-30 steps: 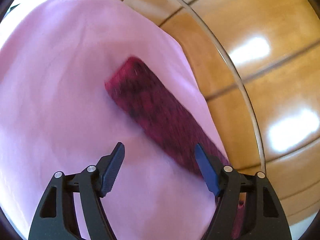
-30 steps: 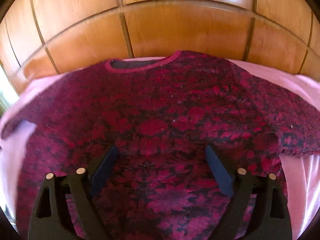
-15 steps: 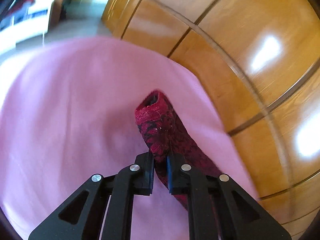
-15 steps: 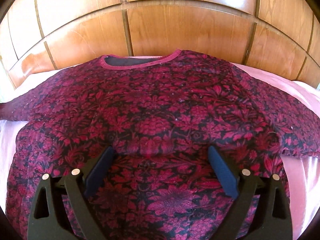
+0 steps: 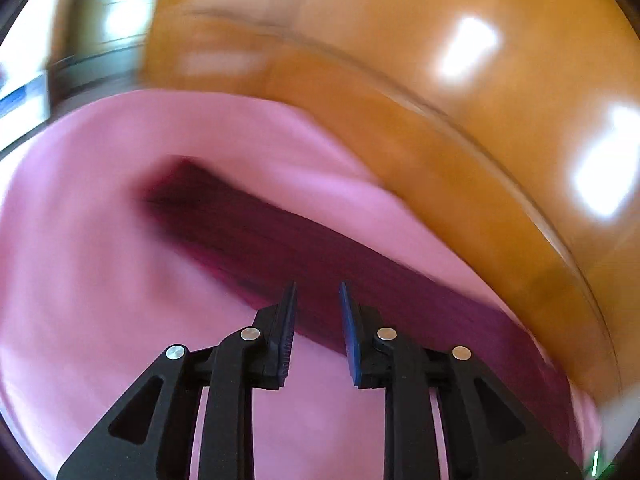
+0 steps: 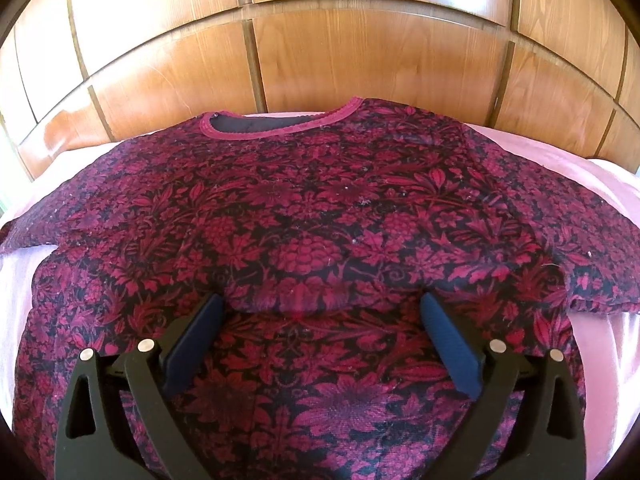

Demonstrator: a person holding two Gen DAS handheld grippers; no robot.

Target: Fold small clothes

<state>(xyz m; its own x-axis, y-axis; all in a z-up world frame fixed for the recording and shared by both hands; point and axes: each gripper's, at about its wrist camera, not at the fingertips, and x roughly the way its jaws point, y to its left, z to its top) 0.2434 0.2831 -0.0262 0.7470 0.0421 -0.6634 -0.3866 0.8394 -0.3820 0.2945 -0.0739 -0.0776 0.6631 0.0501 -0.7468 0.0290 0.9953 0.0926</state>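
- The small top [image 6: 312, 216] is dark red with a flower print. It lies flat, front up, on a pink sheet [image 6: 600, 172] over a bed. It reaches from under the right claw [image 6: 320, 332] out ahead of it, with the neck hole [image 6: 276, 124] at the far end.
- The top looks soft, thin and light. It will likely bend and sag when lifted, and a fuzzy knit like this should not slip much. A good place to hold is a sleeve end or a bottom corner.
- The right claw is wide open over the belly of the top. A small bump of cloth sits between its tips, but nothing is pinched.
- The left claw [image 5: 316, 300] is opening. Its pads are not squeezing anything. One sleeve [image 5: 280, 248] lies just ahead of it, stretched out flat.
- Only the right view shows the whole top and both sleeves spread wide.
- Only the left view shows that sleeve close up, but it is blurry. Brown wood panels [image 6: 360, 52] stand behind the bed.
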